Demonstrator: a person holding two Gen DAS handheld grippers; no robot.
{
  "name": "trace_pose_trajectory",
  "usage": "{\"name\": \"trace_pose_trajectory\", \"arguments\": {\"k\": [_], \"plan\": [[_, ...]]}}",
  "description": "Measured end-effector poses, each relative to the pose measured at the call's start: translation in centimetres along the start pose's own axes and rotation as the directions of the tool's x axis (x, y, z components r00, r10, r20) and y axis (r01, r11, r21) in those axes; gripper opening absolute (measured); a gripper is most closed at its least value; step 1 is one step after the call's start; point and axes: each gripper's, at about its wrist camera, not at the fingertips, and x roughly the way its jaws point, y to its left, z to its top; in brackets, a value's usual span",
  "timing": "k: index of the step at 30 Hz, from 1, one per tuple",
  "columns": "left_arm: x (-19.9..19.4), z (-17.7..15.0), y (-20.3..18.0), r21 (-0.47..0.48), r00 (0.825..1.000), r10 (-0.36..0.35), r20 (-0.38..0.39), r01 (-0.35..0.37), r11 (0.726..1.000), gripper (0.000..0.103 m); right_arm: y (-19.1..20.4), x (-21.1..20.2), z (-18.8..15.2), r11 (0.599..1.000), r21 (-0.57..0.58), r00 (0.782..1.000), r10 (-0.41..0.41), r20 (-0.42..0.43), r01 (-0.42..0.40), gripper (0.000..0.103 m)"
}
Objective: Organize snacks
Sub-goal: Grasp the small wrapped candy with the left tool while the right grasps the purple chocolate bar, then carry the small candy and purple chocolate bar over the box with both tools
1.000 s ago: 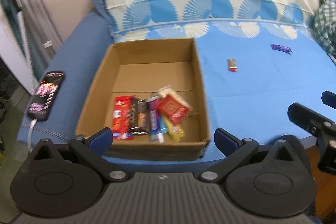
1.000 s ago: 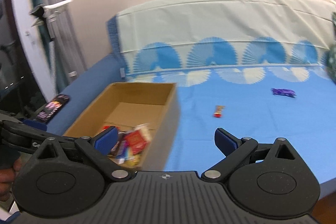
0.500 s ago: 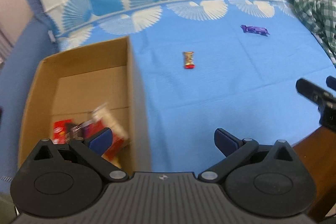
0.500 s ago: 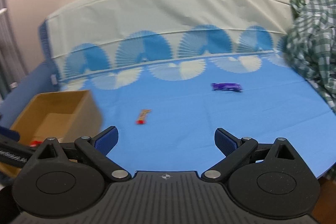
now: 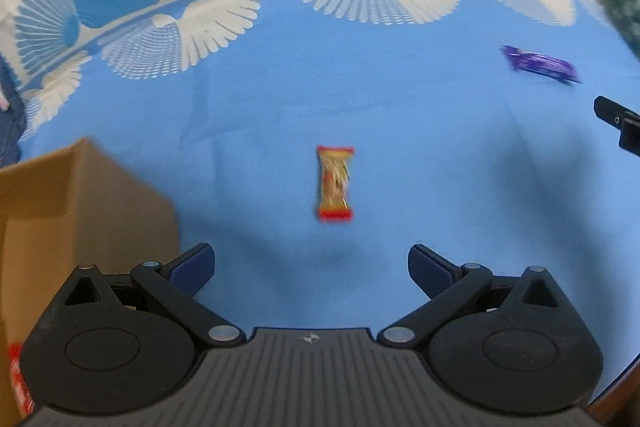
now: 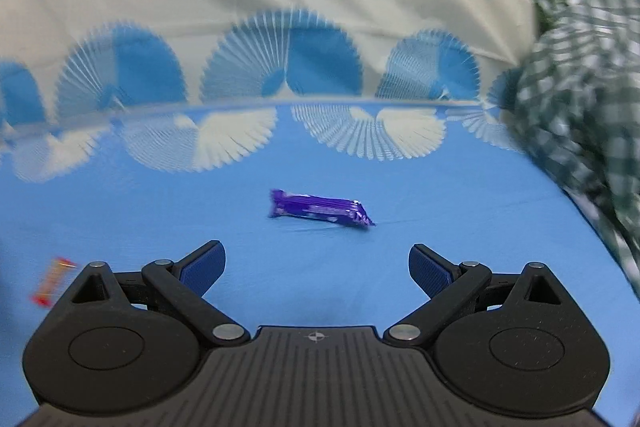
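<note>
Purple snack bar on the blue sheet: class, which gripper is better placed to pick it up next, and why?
Right. The purple snack bar lies just ahead of the right gripper, jaws open. The left gripper faces the red-ended snack instead, beside the cardboard box.

— Where does each wrist camera look?
— Both low over the bed (image 5: 400, 131), facing the pillow — left near the box (image 5: 80, 211), right further right; both see the purple bar (image 6: 320, 207).

Blue bedsheet (image 5: 400, 115) with fan pattern; green checked cloth (image 6: 580, 99) bunched at right edge.
</note>
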Motion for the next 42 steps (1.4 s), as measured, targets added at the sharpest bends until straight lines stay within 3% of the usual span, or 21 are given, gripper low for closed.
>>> {"name": "trace_pose_trajectory", "arguments": {"k": [5, 7, 10, 11, 14, 16, 17, 18, 19, 20, 21, 23, 29, 36, 42], "plan": [[7.0, 2.9, 0.6, -0.001, 0.997, -0.011, -0.072, 0.011, 1.000, 0.103, -0.3, 9.1, 1.7, 1.000, -0.013, 0.997, -0.008, -0.081, 0.007, 0.098], [9.1, 3.4, 0.9, -0.008, 0.994, -0.006, -0.110, 0.005, 1.000, 0.103, 0.0, 11.3, 2.3, 0.998, -0.064, 0.998, -0.030, -0.059, 0.026, 0.098], [10.0, 3.9, 2.0, -0.078, 0.992, -0.073, -0.101, 0.065, 0.995, 0.103, 0.4, 14.2, 2.7, 0.989, -0.144, 0.997, -0.032, -0.068, 0.022, 0.099], [10.1, 4.1, 2.1, -0.076, 0.992, -0.074, -0.098, 0.067, 0.995, 0.103, 0.3, 15.1, 2.5, 0.990, -0.143, 0.995, -0.030, -0.098, 0.016, 0.099], [10.4, 4.4, 1.9, -0.067, 0.993, -0.069, -0.098, 0.062, 0.996, 0.103, -0.7, 15.5, 2.2, 0.997, -0.077, 0.996, 0.011, -0.083, -0.017, 0.099], [10.4, 4.7, 1.9, -0.077, 0.992, -0.069, -0.109, 0.061, 0.995, 0.103, -1.0, 15.3, 2.0, 0.997, -0.063, 0.996, 0.044, -0.081, -0.049, 0.094], [10.2, 4.8, 2.0, -0.082, 0.992, -0.073, -0.104, 0.064, 0.995, 0.096, -0.9, 15.0, 2.0, 0.995, -0.067, 0.995, 0.069, -0.077, -0.074, 0.083], [9.8, 4.7, 2.0, -0.081, 0.993, -0.076, -0.085, 0.070, 0.994, 0.089, -0.7, 14.6, 1.9, 0.992, -0.072, 0.993, 0.095, -0.076, -0.100, 0.060], [8.9, 4.5, 1.9, -0.074, 0.995, -0.079, -0.060, 0.075, 0.994, 0.064, -0.4, 14.3, 1.9, 0.989, -0.076, 0.990, 0.117, -0.081, -0.123, 0.045], [8.5, 4.6, 1.8, -0.059, 0.995, -0.089, -0.047, 0.086, 0.995, 0.025, 0.2, 13.8, 1.8, 0.988, -0.086, 0.989, 0.117, -0.088, -0.125, 0.021], [8.1, 4.6, 1.8, -0.051, 0.993, -0.104, -0.053, 0.101, 0.994, 0.019, 0.7, 13.4, 1.8, 0.988, -0.102, 0.990, 0.108, -0.094, -0.117, 0.016], [7.7, 4.4, 2.1, -0.081, 0.989, -0.128, -0.078, 0.121, 0.989, 0.018, 1.7, 12.3, 1.2, 0.987, -0.118, 0.990, 0.097, -0.098, -0.109, 0.015], [2.9, 1.6, 2.2, -0.063, 0.989, -0.147, -0.034, 0.145, 0.988, 0.018, 3.1, 5.3, -0.7, 0.990, 0.043, 0.987, 0.135, -0.084, -0.132, 0.015], [-7.4, -4.9, 3.1, -0.055, 0.984, -0.175, 0.040, 0.177, 0.983, 0.018, 4.6, -7.6, -1.4, 0.975, 0.101, 0.980, 0.195, 0.027, -0.197, 0.015], [-16.3, -11.5, 6.4, -0.063, 0.985, -0.128, 0.119, 0.137, 0.989, 0.018, 6.3, -19.5, -2.8, 0.948, 0.123, 0.952, 0.281, 0.118, -0.295, 0.015]]}}
